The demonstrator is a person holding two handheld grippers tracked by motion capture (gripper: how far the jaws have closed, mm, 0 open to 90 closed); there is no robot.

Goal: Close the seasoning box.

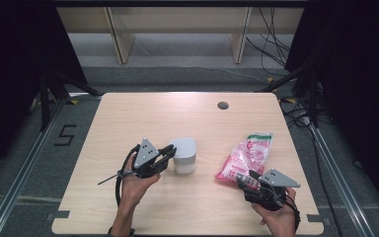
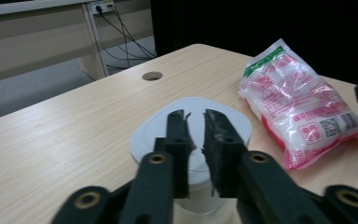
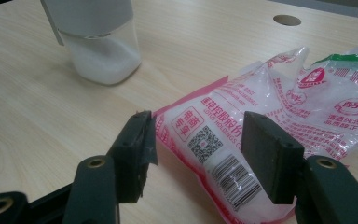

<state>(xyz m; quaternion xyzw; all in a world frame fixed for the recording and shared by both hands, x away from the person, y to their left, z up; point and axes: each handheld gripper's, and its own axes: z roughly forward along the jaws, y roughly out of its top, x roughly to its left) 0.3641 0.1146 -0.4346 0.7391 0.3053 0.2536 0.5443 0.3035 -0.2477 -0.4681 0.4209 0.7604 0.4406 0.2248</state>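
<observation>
A white-lidded clear jar [image 1: 185, 155] holding white powder stands at mid-table. My left gripper [image 1: 169, 152] points at it from its left. In the left gripper view the jaws [image 2: 195, 116] stand a narrow gap apart over the jar's lid [image 2: 193, 103], with nothing between them. A clear plastic bag with red print [image 1: 246, 155] lies flat to the jar's right. My right gripper [image 1: 249, 177] sits at the bag's near end. In the right gripper view its jaws [image 3: 199, 119] are open, straddling the bag's barcode corner [image 3: 279, 102] without pressing on it. The jar [image 3: 100, 51] shows at the upper left.
The wooden table [image 1: 143, 113] has a round cable hole [image 1: 222, 105] near its far edge. Bare wood surrounds the jar and bag. Beyond the table are grey floor, cables and a wooden bench's legs.
</observation>
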